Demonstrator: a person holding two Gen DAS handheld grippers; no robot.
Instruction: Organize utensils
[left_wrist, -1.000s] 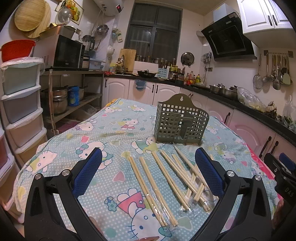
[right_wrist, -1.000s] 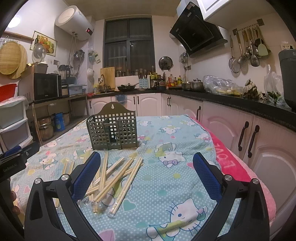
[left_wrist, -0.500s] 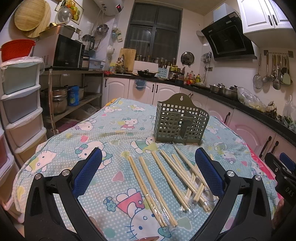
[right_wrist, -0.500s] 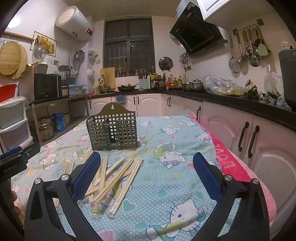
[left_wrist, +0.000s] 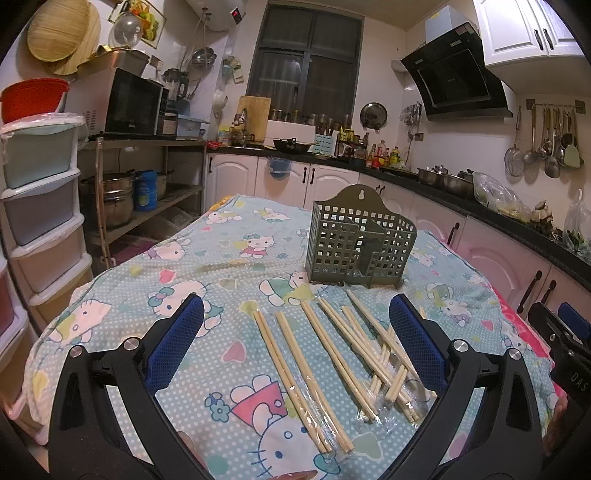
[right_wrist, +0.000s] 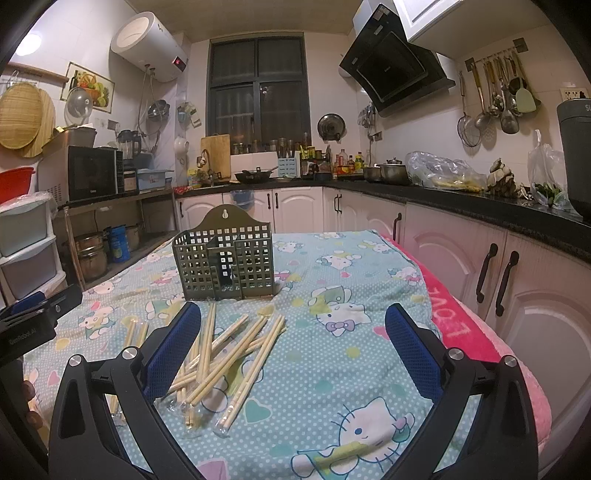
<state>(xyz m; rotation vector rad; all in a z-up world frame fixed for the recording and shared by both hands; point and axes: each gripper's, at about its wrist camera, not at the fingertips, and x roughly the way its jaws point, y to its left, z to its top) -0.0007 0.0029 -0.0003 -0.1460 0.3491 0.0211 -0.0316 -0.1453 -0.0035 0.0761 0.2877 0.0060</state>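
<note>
Left wrist view: left gripper (left_wrist: 295, 341) w/ jaws spread wide, blue pads far apart, holding nothing and touching nothing; it hangs above the chopsticks (left_wrist: 332, 343), which lie loose on the cartoon-cat cloth (left_wrist: 177, 258) covering the counter. Chopsticks sit in clear plastic sleeves, roughly side by side at left, crossed in a heap at right, just in front of the olive-green slotted holder (left_wrist: 358, 245), which stands upright w/ no utensils visible inside. Right wrist view: right gripper (right_wrist: 291, 343) also w/ jaws wide open, gripping nothing, over bare cloth (right_wrist: 332, 369) beside the chopsticks (right_wrist: 225, 354), which lie mostly toward its left pad; holder (right_wrist: 225, 260) stands behind them. Left view alone shows the separate pairs at far left of the pile in full; in right view those are mostly hidden behind the left finger, only tips showing near the cloth edge. Right view alone shows the pink blanket edge (right_wrist: 465, 325) w/ lettering along the cupboard side. Each view catches a bit of the other gripper's black body at its frame edge, cut off. Sleeve ends look glary, so exact chopstick count is hard to make out. Holder's inner dividers are dark, contents of the rear part can't be told.
</note>
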